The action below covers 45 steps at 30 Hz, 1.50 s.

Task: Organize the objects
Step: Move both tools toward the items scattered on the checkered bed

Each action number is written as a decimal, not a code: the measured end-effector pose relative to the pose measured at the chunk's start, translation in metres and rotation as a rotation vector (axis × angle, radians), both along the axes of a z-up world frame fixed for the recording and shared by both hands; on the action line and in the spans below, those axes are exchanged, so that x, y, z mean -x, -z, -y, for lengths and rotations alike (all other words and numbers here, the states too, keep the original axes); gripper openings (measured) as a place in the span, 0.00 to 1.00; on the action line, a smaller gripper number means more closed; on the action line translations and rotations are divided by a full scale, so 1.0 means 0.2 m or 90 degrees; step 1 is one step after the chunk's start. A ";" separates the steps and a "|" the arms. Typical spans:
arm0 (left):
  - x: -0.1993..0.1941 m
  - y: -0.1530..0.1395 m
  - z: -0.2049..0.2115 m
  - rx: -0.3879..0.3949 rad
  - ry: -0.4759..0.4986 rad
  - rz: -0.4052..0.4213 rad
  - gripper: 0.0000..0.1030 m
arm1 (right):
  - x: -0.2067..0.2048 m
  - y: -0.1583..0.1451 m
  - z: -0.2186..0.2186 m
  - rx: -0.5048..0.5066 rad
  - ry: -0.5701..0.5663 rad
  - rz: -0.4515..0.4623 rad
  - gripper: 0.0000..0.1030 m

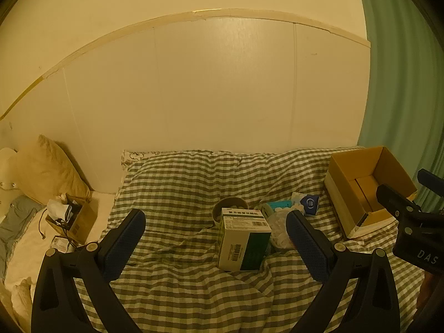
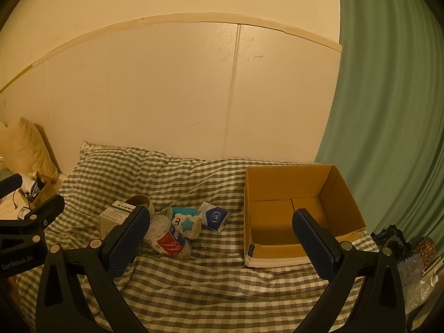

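A green-and-white medicine box (image 1: pixel 244 238) stands on the checked bedspread between the open fingers of my left gripper (image 1: pixel 216 216), which is empty. Behind the box lie a bowl (image 1: pixel 229 205), a teal item (image 1: pixel 277 205) and a tissue pack (image 1: pixel 308 202). In the right wrist view the pile shows the medicine box (image 2: pixel 113 217), a clear jar with a red label (image 2: pixel 169 241), a white toy with a blue star (image 2: pixel 187 223) and the tissue pack (image 2: pixel 215 216). My right gripper (image 2: pixel 222 219) is open and empty, between the pile and an empty open cardboard box (image 2: pixel 299 211), also visible in the left wrist view (image 1: pixel 366 188).
A green curtain (image 2: pixel 388 111) hangs at the right. A cream pillow (image 1: pixel 52 166) and a small cardboard box of clutter (image 1: pixel 72 219) lie at the left. Bags and a pineapple-like item (image 2: pixel 424 247) sit right of the bed. A panelled wall stands behind.
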<state>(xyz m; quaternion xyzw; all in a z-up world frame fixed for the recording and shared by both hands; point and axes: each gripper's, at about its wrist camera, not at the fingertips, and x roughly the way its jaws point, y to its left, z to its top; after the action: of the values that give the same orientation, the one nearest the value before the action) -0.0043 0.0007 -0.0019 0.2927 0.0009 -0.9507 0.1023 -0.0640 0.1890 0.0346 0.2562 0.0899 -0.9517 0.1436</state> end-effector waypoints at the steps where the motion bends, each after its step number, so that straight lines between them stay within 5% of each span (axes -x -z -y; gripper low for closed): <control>1: 0.00 0.00 0.00 0.001 -0.003 0.000 1.00 | 0.00 0.00 0.00 0.000 -0.001 0.000 1.00; 34: -0.03 0.01 -0.06 -0.002 -0.025 0.011 1.00 | -0.01 -0.04 -0.01 0.016 -0.015 0.021 1.00; 45: 0.05 0.24 -0.11 -0.028 0.000 0.067 1.00 | 0.07 0.10 -0.03 -0.014 -0.016 0.066 1.00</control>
<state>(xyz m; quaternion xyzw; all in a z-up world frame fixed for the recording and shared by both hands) -0.0146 0.0219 -0.0495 0.3444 0.0161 -0.9337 0.0961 -0.0786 0.1948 0.0148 0.3053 0.0963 -0.9343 0.1572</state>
